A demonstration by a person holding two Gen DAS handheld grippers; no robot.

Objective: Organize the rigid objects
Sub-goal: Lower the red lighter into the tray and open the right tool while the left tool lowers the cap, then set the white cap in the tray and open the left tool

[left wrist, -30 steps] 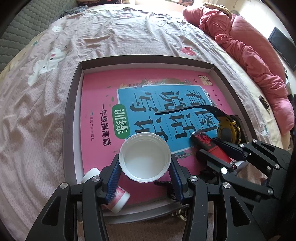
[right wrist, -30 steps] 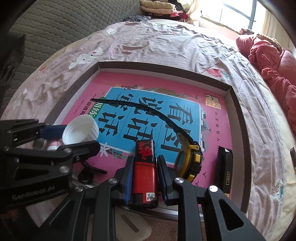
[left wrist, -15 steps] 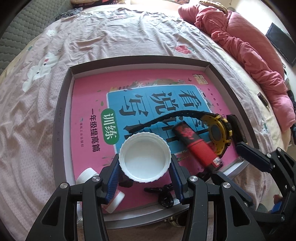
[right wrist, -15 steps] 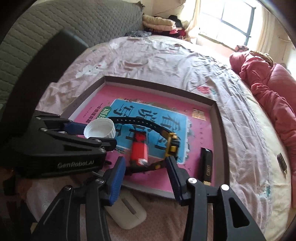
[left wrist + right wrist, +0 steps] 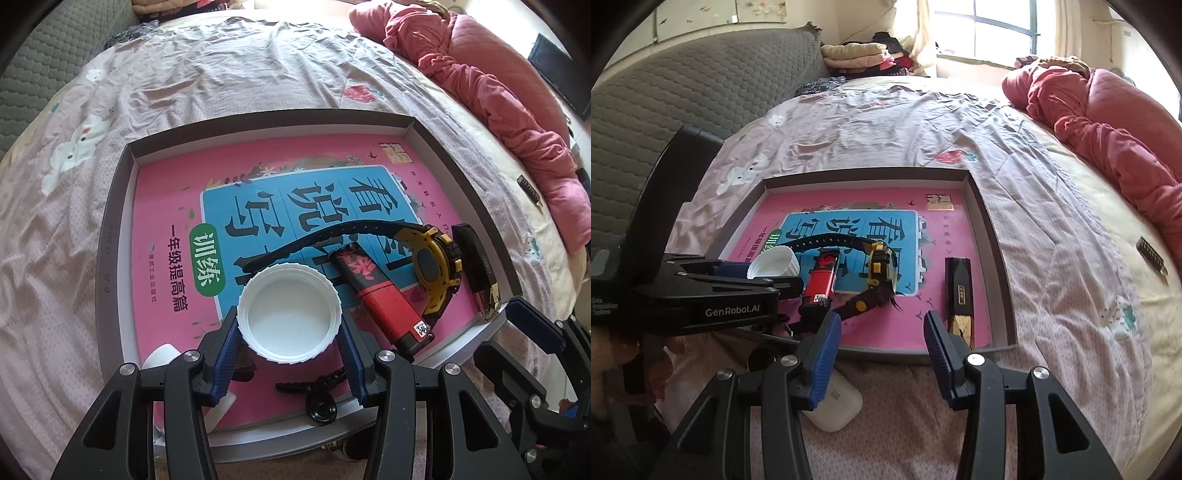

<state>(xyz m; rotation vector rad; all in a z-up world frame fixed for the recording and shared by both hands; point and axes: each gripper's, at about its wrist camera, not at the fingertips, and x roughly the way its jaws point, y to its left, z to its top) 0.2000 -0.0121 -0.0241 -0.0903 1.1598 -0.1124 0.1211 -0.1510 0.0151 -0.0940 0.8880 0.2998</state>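
A shallow grey box tray (image 5: 114, 229) (image 5: 993, 254) lies on the bed, lined with a pink and blue book cover. My left gripper (image 5: 290, 345) is shut on a white bottle cap (image 5: 290, 312) (image 5: 774, 263) and holds it over the tray's near edge. A red and black lighter (image 5: 380, 295) (image 5: 822, 280) lies in the tray beside a yellow and black watch (image 5: 432, 267) (image 5: 879, 264). A black and gold bar (image 5: 476, 266) (image 5: 958, 291) lies at the tray's right. My right gripper (image 5: 882, 347) is open and empty, just in front of the tray.
A white bottle (image 5: 162, 354) and a small black clip (image 5: 317, 391) lie at the tray's near edge. A white mouse-like case (image 5: 834, 402) lies on the bed under my right gripper. Pink bedding (image 5: 1108, 122) is heaped at the right. A small dark bar (image 5: 1152, 254) lies on the sheet.
My right gripper let go of the red lighter, opened and drew back out of the tray. The lighter now lies in the tray. My left gripper still holds the cap.
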